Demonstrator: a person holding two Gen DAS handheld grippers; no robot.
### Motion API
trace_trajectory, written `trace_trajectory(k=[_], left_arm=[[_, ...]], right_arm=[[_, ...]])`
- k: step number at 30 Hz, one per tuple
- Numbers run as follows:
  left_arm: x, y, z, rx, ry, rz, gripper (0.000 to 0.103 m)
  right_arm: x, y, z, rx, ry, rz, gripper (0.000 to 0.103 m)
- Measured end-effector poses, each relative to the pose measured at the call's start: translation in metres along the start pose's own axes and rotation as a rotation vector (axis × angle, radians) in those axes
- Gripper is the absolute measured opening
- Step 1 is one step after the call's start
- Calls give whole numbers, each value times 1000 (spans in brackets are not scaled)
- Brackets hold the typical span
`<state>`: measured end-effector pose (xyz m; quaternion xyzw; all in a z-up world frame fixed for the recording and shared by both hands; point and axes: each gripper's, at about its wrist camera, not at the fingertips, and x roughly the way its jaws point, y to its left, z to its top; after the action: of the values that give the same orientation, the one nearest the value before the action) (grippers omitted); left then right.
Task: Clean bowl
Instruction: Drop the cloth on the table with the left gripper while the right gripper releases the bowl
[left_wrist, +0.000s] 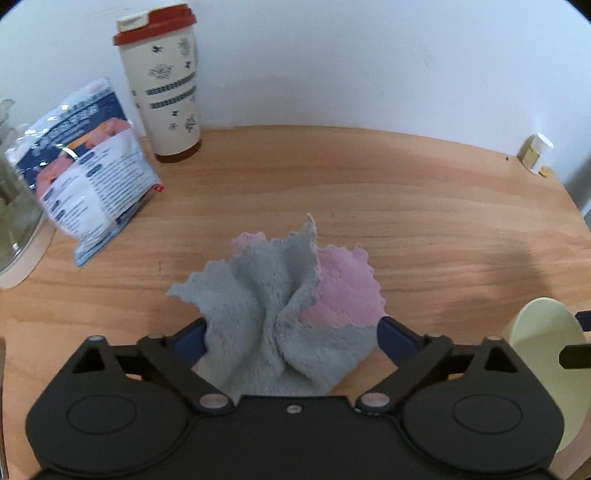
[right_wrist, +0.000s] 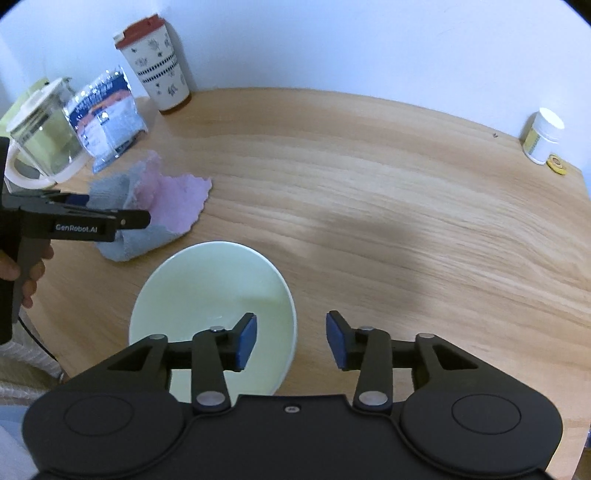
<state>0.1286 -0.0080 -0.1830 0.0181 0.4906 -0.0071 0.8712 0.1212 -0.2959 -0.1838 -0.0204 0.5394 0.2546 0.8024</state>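
A pale green bowl (right_wrist: 207, 291) stands empty on the wooden table near its front edge; its side shows in the left wrist view (left_wrist: 543, 373). My right gripper (right_wrist: 291, 341) is open and straddles the bowl's right rim, with one blue pad (right_wrist: 246, 341) over the inside and the other outside. A grey and pink cloth (left_wrist: 280, 302) lies bunched on the table left of the bowl, seen again as the cloth (right_wrist: 166, 199). My left gripper (left_wrist: 293, 332) is open wide with the cloth between its fingers. A hand holds that left gripper (right_wrist: 110, 212).
At the back left stand a cream tumbler with a red lid (left_wrist: 166, 85), a printed packet (left_wrist: 85, 177) and a glass jug (right_wrist: 44, 136). A small white jar (right_wrist: 543, 134) and a yellow disc (right_wrist: 557, 164) sit at the far right corner, by the table (right_wrist: 406, 184) edge.
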Motion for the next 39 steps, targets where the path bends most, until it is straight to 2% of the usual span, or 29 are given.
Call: trace_trajectory(k=[6, 10, 14, 19, 22, 26, 29, 33, 39], left_arm=[[-32, -9, -8, -36, -4, 32, 102], [-57, -19, -14, -54, -5, 56, 103], [-79, -28, -16, -45, 1, 31, 102], [-120, -43, -17, 49, 6, -14, 103], [-141, -42, -16, 38, 10, -40, 102], [-166, -36, -17, 3, 8, -69, 102], [-178, -35, -18, 23, 3, -60, 102], [-186, -38, -22, 58, -8, -6, 102], [-190, -41, -24, 90, -23, -20, 102]], right_arm=[[-18, 5, -11, 3, -53, -6, 70], [-34, 8, -19, 28, -75, 15, 88], [-54, 15, -27, 69, -104, -22, 96], [-76, 20, -37, 201, -113, -63, 97], [-90, 27, -48, 260, -136, -138, 98], [-109, 38, -60, 303, -161, -172, 101], [-125, 46, -66, 328, -189, -176, 103], [-139, 60, -73, 346, -237, -203, 103], [-146, 84, -78, 301, -275, -264, 103]])
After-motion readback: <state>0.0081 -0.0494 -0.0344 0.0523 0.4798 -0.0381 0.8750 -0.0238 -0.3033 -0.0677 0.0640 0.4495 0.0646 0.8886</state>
